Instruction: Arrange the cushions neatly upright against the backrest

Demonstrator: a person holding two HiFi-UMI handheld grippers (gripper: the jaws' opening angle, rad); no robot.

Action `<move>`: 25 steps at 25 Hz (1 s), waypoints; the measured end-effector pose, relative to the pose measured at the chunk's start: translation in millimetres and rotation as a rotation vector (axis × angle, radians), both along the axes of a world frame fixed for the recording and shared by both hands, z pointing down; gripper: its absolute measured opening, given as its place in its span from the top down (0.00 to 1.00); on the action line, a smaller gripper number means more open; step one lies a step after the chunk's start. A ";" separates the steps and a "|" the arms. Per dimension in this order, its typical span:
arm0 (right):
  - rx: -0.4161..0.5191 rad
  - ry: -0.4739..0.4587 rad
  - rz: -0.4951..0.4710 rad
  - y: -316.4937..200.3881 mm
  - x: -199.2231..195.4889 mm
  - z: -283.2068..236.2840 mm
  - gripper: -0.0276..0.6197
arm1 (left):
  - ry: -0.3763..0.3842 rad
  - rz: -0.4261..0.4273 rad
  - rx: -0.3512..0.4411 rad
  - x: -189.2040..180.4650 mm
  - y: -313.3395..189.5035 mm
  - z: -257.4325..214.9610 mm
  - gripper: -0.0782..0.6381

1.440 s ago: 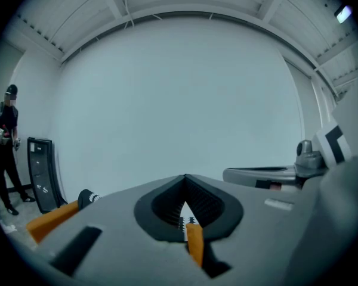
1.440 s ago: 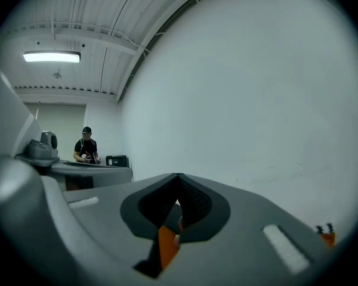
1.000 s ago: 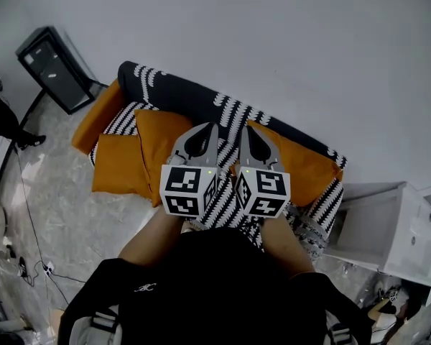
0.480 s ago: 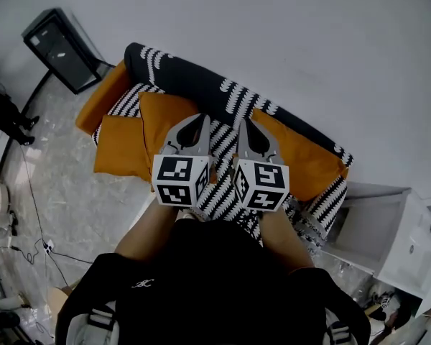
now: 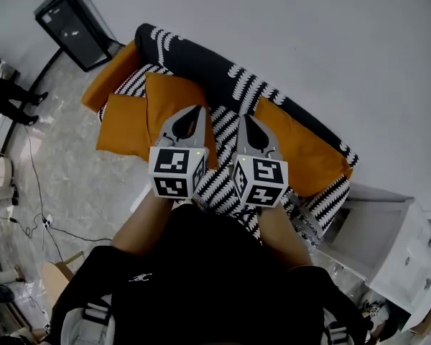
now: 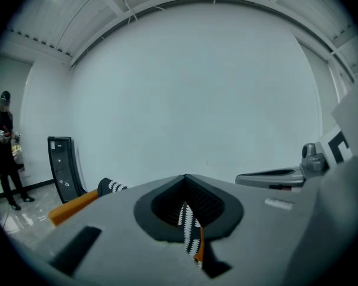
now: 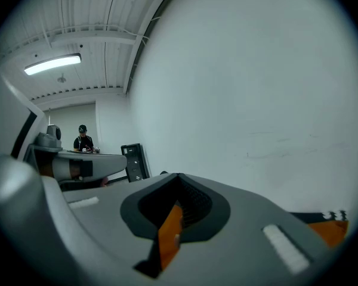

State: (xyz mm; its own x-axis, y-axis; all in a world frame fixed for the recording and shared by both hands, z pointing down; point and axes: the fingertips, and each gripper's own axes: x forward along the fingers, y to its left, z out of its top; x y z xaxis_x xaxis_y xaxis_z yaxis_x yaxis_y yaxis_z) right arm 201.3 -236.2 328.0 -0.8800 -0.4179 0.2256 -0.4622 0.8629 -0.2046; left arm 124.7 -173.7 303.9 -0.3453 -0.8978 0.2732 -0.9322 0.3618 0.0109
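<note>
Seen from above, a person stands at the near edge of a black-and-white patterned sofa [image 5: 323, 200] with a tool in each hand. The left tool [image 5: 199, 111] and right tool [image 5: 243, 120] hang side by side over the seat. Each has its jaws pressed together and pinches nothing; only sofa fabric shows through the slits behind the tips. The tidying looks barely begun. On the left, one orange cushion [image 5: 122, 124] lies flat and sticks out past the seat's near edge. A second cushion [image 5: 169, 99] lies just beside it, tilted on the seat and short of the dark backrest [image 5: 201, 67]. A large right cushion [image 5: 305, 157] slumps along the backrest rather than standing against it. All three appear still to need lifting and setting upright.
</note>
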 end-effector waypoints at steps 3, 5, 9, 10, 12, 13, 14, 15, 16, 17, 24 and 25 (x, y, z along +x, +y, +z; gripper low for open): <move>-0.016 0.022 0.001 3.2 0.0 11.8 0.95 | -0.031 -0.008 -0.027 -5.4 7.7 4.7 0.88; -0.014 0.044 -0.002 9.4 0.1 17.9 0.95 | -0.054 -0.021 -0.046 -13.1 16.4 9.5 0.88; -0.009 0.078 0.008 18.6 -4.6 28.2 0.95 | -0.052 -0.037 -0.054 -36.7 26.8 16.0 0.88; -0.012 0.082 0.017 20.0 -7.4 30.5 0.95 | -0.050 -0.031 -0.054 -42.5 27.7 16.9 0.88; -0.014 0.094 0.036 23.3 -15.4 34.3 0.95 | -0.053 -0.006 -0.055 -53.6 28.3 18.7 0.88; -0.012 0.101 0.047 25.2 -20.6 35.9 0.95 | -0.055 0.009 -0.053 -59.4 28.5 19.5 0.88; -0.012 0.107 0.058 27.2 -26.9 37.5 0.95 | -0.059 0.024 -0.051 -65.9 29.0 20.0 0.88; -0.016 0.111 0.070 29.6 -34.6 39.1 0.95 | -0.066 0.039 -0.048 -73.4 30.0 20.0 0.88; -0.024 0.112 0.081 32.5 -43.9 40.9 0.95 | -0.074 0.053 -0.044 -82.0 31.5 19.6 0.88; -0.036 0.112 0.091 36.1 -54.7 43.1 0.95 | -0.081 0.068 -0.042 -91.9 33.7 19.2 0.88; -0.080 0.155 0.181 67.5 -152.4 65.8 0.95 | -0.049 0.165 -0.051 -197.3 59.5 39.5 0.88; -0.081 0.170 0.192 72.0 -166.5 70.9 0.95 | -0.035 0.175 -0.051 -214.8 61.7 44.5 0.88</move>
State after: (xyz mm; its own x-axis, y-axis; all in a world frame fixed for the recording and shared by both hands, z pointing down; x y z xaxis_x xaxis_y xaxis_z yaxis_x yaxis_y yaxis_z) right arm 34.8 -164.2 398.8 -0.7333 -0.5478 0.4027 -0.6491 0.7404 -0.1747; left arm -90.2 -112.1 348.3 -0.1947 -0.9303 0.3107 -0.9805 0.1929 -0.0367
